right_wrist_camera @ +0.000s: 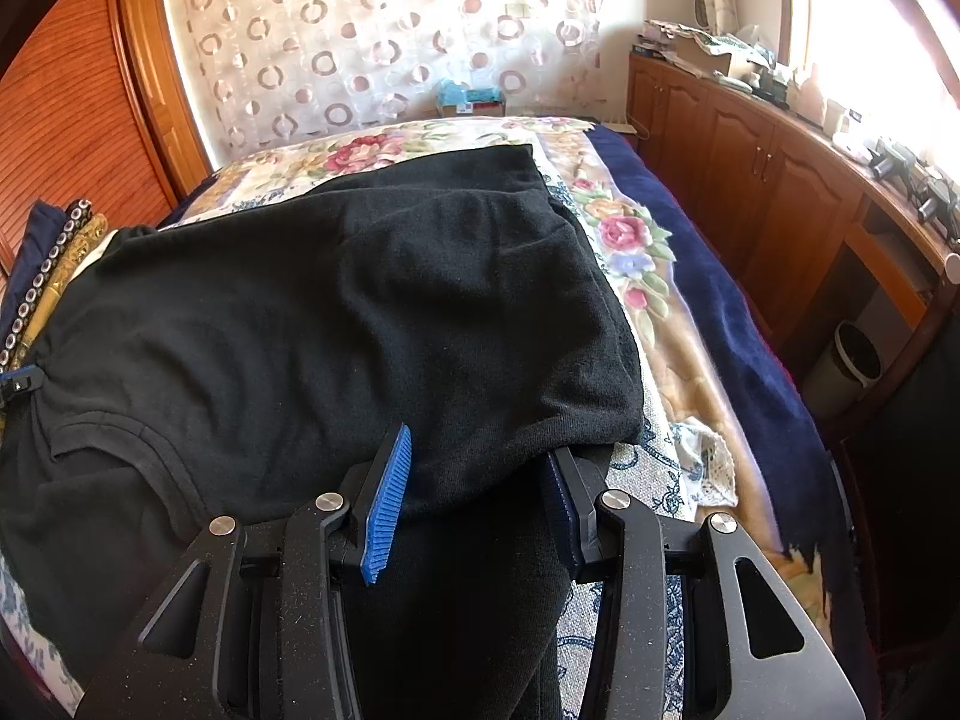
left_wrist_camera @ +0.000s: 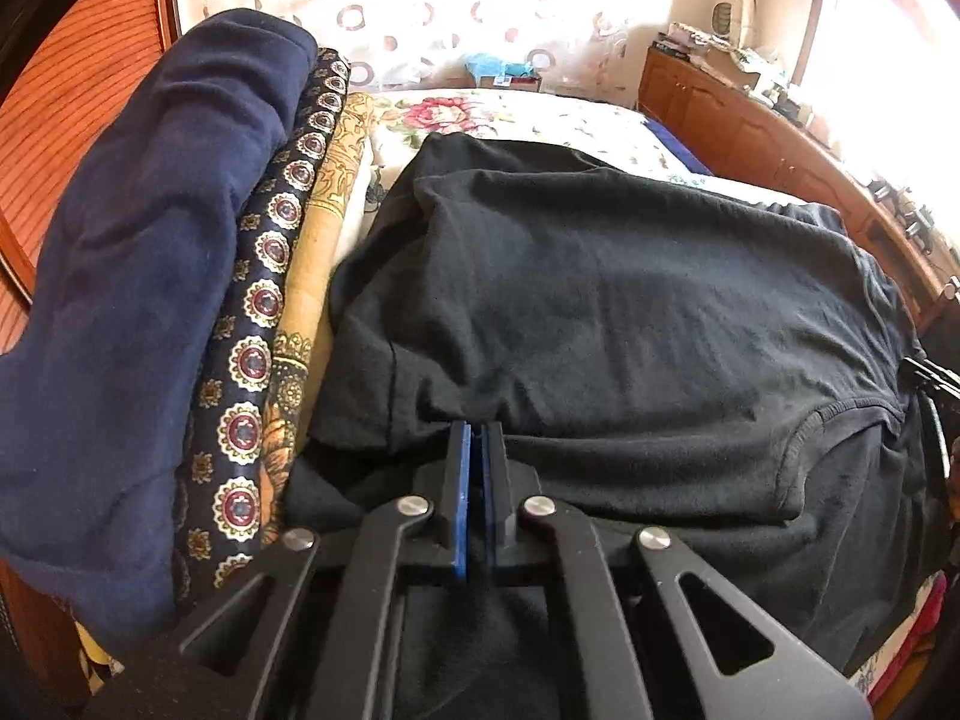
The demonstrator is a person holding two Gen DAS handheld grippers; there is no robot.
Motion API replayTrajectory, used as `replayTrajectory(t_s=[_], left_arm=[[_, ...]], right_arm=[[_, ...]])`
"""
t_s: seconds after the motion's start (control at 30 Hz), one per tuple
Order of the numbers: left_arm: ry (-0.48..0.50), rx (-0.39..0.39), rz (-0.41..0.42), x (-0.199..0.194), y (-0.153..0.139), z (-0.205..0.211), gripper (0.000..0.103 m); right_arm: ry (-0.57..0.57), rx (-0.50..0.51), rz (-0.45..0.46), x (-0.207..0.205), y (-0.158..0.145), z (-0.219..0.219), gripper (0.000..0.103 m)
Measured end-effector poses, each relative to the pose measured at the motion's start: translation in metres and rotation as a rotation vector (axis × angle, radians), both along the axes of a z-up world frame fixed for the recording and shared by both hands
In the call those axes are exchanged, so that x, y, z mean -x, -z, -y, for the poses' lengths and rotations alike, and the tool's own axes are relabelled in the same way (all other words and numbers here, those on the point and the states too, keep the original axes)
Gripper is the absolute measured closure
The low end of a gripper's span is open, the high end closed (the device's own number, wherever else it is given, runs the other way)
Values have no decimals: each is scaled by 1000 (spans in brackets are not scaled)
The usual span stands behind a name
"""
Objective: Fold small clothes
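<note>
A black T-shirt (left_wrist_camera: 600, 300) lies spread on the bed, its neckline toward the near right in the left wrist view. My left gripper (left_wrist_camera: 479, 429) is shut on a puckered fold at the shirt's near left edge, blue pads together. In the right wrist view the same T-shirt (right_wrist_camera: 330, 312) covers the bed's middle. My right gripper (right_wrist_camera: 480, 441) stands open at the shirt's near right corner. Cloth drapes between its fingers, and the left blue pad (right_wrist_camera: 387, 504) is bare. The right finger sits partly under the cloth.
A folded navy garment (left_wrist_camera: 150, 240) and patterned cloths (left_wrist_camera: 270, 276) are stacked left of the shirt. The floral bedspread (right_wrist_camera: 630, 240) shows on the right, with wooden cabinets (right_wrist_camera: 750, 180) and a bin (right_wrist_camera: 852, 360) beyond the bed's edge.
</note>
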State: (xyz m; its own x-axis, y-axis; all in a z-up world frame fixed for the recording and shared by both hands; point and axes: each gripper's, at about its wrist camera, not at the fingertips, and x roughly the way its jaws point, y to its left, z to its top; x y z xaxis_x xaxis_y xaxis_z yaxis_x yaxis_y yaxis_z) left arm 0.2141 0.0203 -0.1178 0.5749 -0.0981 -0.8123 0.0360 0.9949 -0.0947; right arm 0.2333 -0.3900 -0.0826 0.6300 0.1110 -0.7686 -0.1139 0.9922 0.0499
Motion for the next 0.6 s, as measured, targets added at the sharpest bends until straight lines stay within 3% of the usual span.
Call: replayTrajectory(t_s=[0.23, 0.47, 0.5, 0.6], left_arm=[[-32, 51, 174, 21, -36, -7, 103], [8, 35, 238, 29, -61, 4, 103], [10, 30, 241, 29, -61, 4, 103], [1, 22, 256, 30, -60, 3, 103]], right_arm=[[5, -10, 4, 0, 0, 1, 61], [8, -10, 5, 2, -1, 1, 62], [13, -17, 7, 2, -2, 2, 63], [24, -13, 6, -1, -3, 2, 90]])
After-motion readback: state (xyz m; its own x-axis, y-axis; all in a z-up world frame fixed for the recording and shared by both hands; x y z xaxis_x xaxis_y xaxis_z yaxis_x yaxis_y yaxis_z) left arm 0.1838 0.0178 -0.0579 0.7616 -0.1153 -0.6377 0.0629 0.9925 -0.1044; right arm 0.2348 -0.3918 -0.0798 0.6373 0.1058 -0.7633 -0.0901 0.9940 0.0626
